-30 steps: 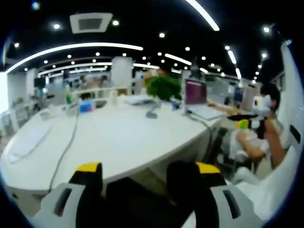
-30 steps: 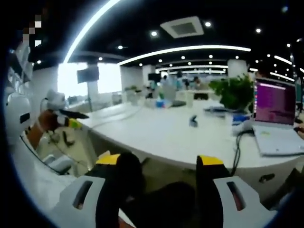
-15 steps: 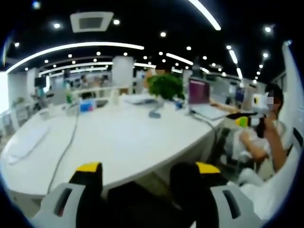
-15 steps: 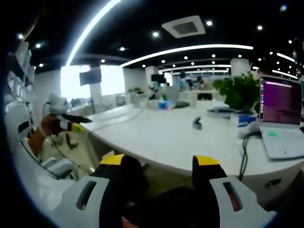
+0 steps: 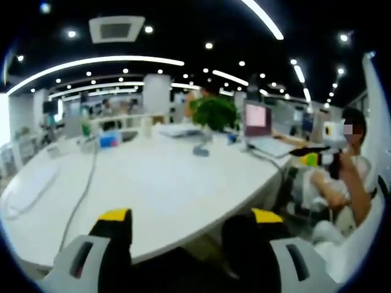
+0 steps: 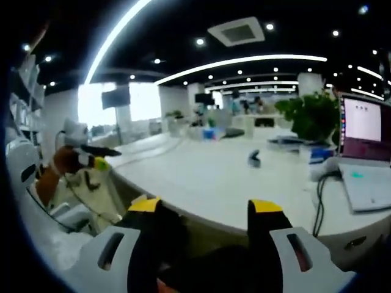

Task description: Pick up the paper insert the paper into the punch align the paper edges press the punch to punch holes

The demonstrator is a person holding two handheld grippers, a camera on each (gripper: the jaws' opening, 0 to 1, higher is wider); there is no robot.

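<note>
Left gripper view first: my left gripper has its jaws spread apart with nothing between them, hanging just off the near edge of the big white table. Compared with a second ago the view has drifted a bit toward the table, the laptop at 1 o'clock has flipped to a brighter screen, and the plant at 12 sits about where it was. Small camera move, nothing on the table has shifted.

The right gripper is also spread wide and empty, and its view has slid a little, so the laptop sits further toward 3 o'clock. The other gripper shows at 9 o'clock.

Honestly I can't spot any paper or the punch. There's a small dark object mid-table at 1 o'clock, too blurry to call. My guess is we're at the very start, nothing picked up yet.
</note>
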